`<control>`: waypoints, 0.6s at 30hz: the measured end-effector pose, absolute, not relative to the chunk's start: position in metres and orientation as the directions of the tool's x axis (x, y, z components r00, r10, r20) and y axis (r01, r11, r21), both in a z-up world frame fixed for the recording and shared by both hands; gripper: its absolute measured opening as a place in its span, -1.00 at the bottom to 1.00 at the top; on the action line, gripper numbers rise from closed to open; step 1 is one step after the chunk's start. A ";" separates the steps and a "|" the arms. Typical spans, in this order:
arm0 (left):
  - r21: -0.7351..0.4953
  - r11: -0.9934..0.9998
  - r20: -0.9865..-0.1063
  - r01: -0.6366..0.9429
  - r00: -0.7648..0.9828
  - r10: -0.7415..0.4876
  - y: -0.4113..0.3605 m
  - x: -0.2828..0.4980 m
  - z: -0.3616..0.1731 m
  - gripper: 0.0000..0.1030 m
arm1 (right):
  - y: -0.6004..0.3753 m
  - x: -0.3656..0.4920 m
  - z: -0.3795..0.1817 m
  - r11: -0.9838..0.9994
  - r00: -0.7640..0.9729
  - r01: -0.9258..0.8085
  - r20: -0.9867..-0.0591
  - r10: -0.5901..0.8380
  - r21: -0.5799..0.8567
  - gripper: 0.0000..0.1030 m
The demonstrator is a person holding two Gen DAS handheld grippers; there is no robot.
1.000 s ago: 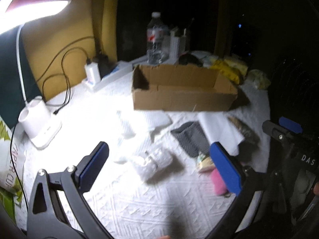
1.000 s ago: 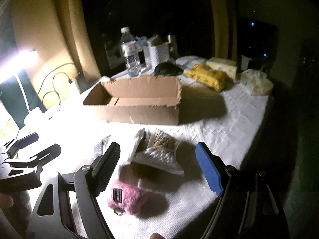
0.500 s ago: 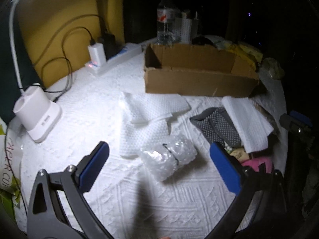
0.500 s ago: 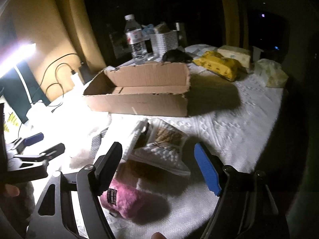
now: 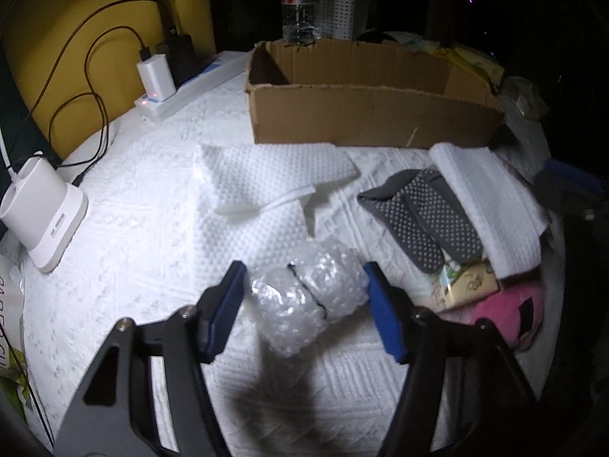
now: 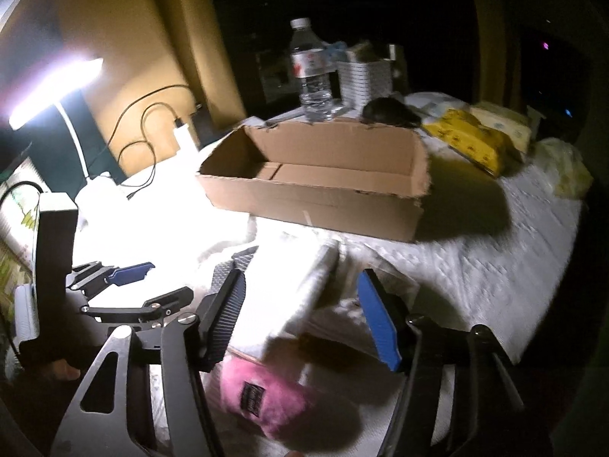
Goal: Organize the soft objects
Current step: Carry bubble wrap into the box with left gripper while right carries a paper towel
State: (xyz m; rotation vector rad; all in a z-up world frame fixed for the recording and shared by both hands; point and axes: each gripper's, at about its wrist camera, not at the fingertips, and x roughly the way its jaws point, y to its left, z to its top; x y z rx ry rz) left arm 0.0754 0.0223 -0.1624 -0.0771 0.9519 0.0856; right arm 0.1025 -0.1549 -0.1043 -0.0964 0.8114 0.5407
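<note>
left wrist view: the left gripper (image 5: 304,297) has just been closing around the bubble wrap (image 5: 308,297) on the cloth, pads not yet pressing. the right gripper (image 6: 300,318), also closing, straddles a white pad (image 6: 293,293), ungripped. the box (image 6: 316,186) waits empty behind.

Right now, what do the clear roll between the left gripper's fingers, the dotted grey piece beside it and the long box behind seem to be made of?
Clear roll: looks like bubble wrap, glossy plastic with air pockets, bound by a dark band. Dotted grey piece: apparently knit fabric, matte, with pale raised grip dots, perhaps socks. Long box: corrugated cardboard, dull brown with torn edges.
</note>
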 end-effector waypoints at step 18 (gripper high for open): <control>-0.080 0.993 -0.741 -0.092 0.672 0.002 0.029 0.045 -0.120 0.18 | -0.126 0.102 -0.122 0.830 0.532 -0.555 -0.745 0.403 0.052 -0.76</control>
